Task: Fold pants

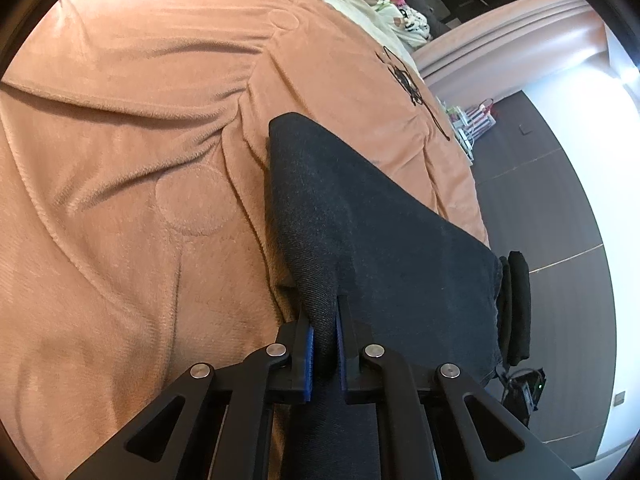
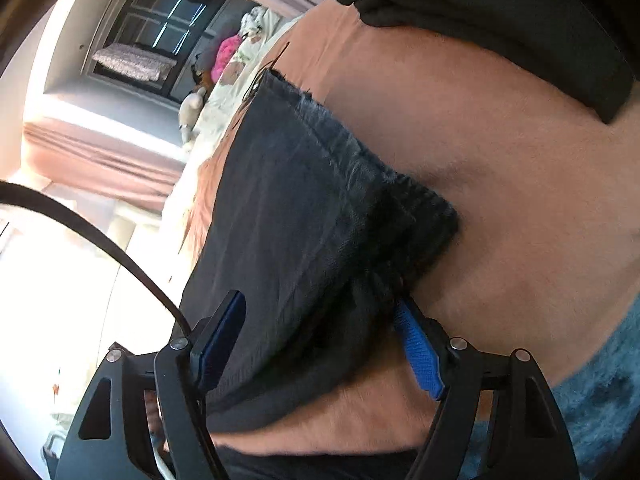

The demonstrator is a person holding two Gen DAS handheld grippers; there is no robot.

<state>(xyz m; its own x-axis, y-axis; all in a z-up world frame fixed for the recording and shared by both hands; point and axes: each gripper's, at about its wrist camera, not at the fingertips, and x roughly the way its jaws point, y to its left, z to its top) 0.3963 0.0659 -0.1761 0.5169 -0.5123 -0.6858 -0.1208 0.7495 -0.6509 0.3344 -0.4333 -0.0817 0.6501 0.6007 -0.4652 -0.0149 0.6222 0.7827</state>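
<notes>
In the left wrist view, the left gripper (image 1: pixel 324 354) pinches a fold of the dark pants (image 1: pixel 360 216) tight between its blue pads. The pants lie on the orange blanket (image 1: pixel 120 140) and stretch away from the claw, up and a bit to the left, with the bed's edge on their right. In the right wrist view, the right gripper (image 2: pixel 320 348) stands wide, and the pants (image 2: pixel 288 208) lie loose between its fingers, not squeezed. The cloth runs long and straight ahead of it. The left claw has the hold, so I think it must lead the fold.
</notes>
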